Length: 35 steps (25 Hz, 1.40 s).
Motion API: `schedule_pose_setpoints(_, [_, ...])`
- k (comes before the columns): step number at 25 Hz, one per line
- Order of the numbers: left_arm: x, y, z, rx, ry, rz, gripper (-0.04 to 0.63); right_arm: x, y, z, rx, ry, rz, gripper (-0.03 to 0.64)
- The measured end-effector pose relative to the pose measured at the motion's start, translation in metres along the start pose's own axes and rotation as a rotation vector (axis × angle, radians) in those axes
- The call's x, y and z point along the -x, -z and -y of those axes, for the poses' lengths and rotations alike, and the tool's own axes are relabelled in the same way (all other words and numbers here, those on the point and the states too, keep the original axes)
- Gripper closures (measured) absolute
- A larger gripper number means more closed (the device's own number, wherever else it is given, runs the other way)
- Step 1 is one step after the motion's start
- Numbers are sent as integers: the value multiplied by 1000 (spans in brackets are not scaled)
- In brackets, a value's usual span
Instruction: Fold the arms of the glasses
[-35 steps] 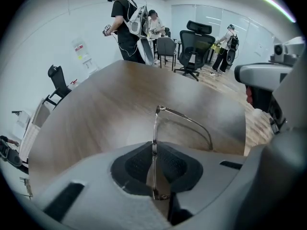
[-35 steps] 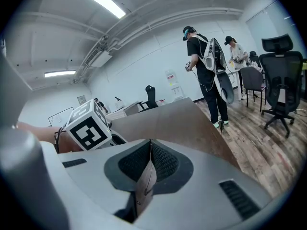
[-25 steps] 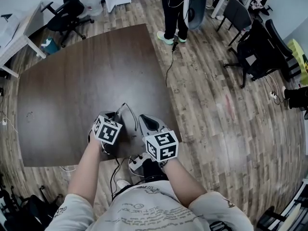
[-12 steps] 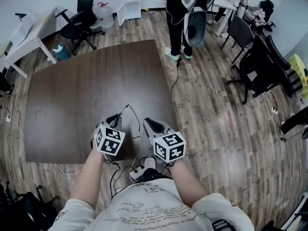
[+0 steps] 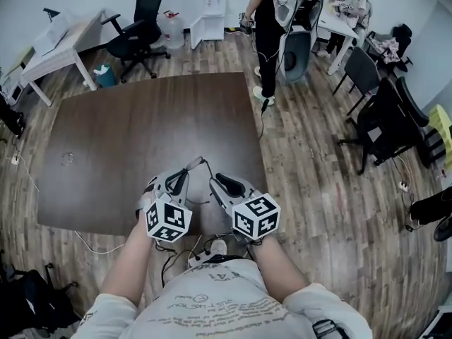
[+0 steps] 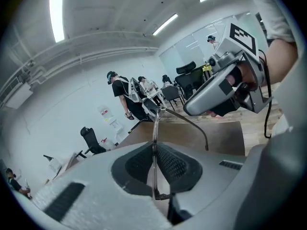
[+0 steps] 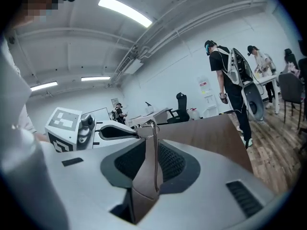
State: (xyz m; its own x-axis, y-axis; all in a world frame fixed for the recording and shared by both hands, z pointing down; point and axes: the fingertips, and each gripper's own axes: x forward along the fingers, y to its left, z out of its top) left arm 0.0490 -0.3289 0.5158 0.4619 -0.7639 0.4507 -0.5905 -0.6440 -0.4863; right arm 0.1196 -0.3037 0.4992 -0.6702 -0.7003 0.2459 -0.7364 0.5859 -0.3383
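Thin wire-framed glasses are clamped edge-on in my left gripper, which is shut on the frame. One arm sticks out to the right and curves down. In the head view both grippers hang side by side over the near edge of the brown table, the left gripper carrying the glasses. My right gripper is close beside it. Its jaws have just been opening; a thin glasses arm runs through the gap between them, and the pads are not pressing on it.
A person stands past the table's far right corner. Black office chairs and a white desk are at the back left, and more chairs stand on the right. Cables lie by the near table edge.
Both grippers have risen from just above the table near its front edge, staying close together, with the glasses still in the left one.
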Motion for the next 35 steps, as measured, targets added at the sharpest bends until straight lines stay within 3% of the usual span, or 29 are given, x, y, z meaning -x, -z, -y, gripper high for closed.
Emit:
schedule_pose_setpoints(10, [13,1,-9,-59,-30,41,560,-15,2,-11,34,2,-34,563])
schedule_pose_setpoints(17, [13,-5,-9,-35,-21,59,560,-15,0,-8,18,2,-41,578])
schedule_pose_setpoints(25, [19,-6,-10,23,-22,64,560,-18,-3,-21,-114,-121,-14,584])
schedule_pose_setpoints(35, [26,-6,-7,109,-1,73,560,-24,-4,-35,-199,-228,-30,584])
